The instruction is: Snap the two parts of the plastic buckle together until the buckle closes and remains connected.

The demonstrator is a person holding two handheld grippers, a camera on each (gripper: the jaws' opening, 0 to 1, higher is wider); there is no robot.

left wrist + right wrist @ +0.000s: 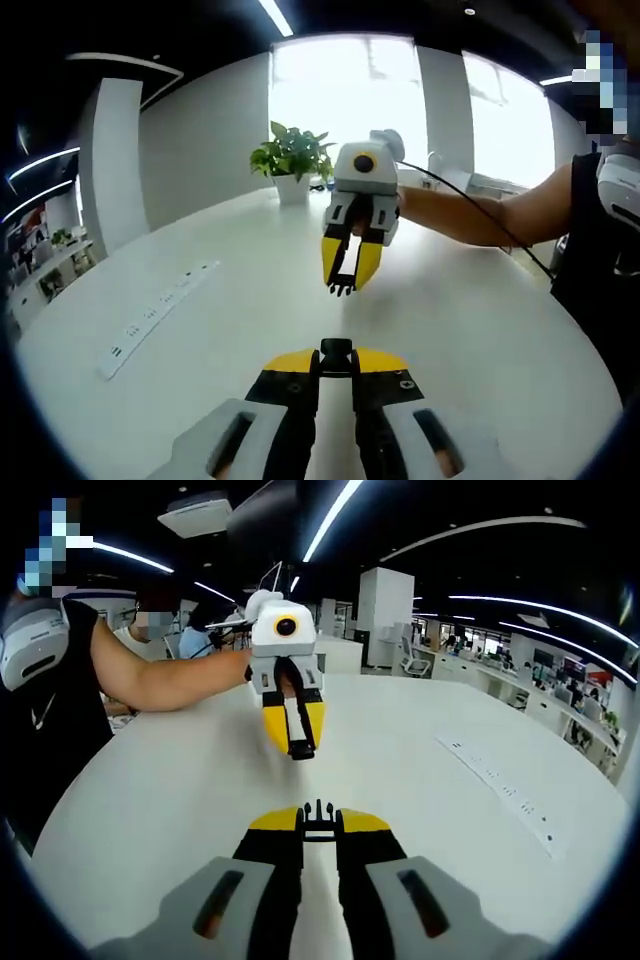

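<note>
In the left gripper view, the left gripper (pixel 336 358) has its jaws narrowed on a black socket half of the buckle (pixel 336 354) above the white table (pixel 240 310). Further off, the right gripper (pixel 348 270) points back, jaws closed on the pronged buckle half (pixel 343 283). The two halves are apart. Beyond lie a white power strip (pixel 160 315) and a potted plant (pixel 292 160).

No readable text, brand or number anywhere. Long white strip (pixel 158 317) on table (pixel 480 330), left of potted plant (pixel 292 160), carries small dark marks, too small to read. Same strip (pixel 503 790) in right gripper view: marks equally illegible.
</note>
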